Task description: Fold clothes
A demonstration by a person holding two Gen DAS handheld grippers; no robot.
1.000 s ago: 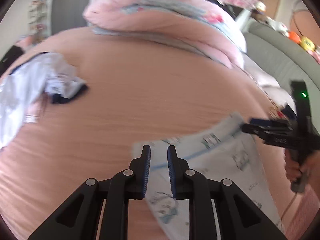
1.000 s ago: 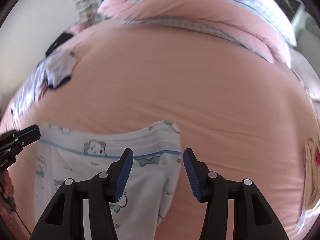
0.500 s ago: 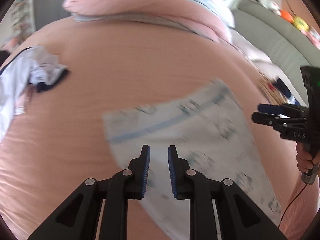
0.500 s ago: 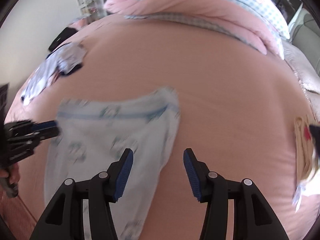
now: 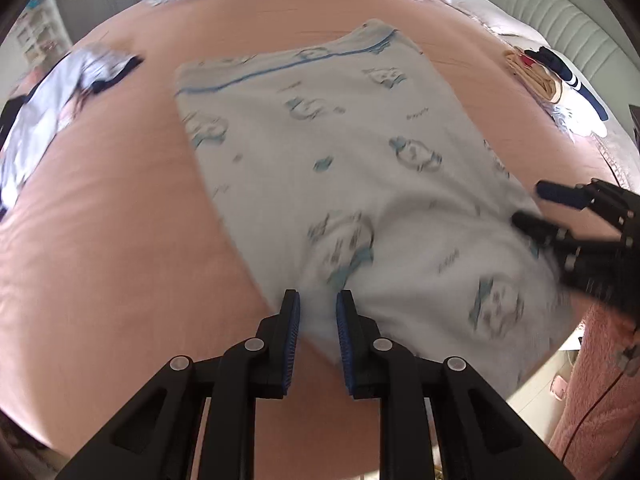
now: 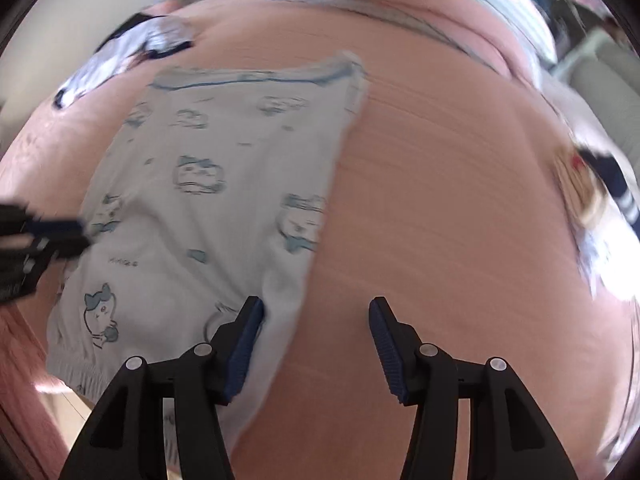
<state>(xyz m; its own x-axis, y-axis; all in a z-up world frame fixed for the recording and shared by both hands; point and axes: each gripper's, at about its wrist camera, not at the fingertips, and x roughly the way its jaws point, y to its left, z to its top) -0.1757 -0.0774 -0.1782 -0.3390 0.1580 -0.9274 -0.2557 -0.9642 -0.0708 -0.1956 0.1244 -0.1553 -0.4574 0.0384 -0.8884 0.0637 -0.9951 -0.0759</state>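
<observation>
Pink bed point(image 5: 120, 240): both grippers' jaws gape over printed garment point(image 5: 360, 160).

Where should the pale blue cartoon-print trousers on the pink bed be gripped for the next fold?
Probably at the two near hem corners of the pale blue cartoon-print trousers, pinching the thin edge from the near side. They lie flat, waistband far, and the left gripper and right gripper already straddle that end.
</observation>
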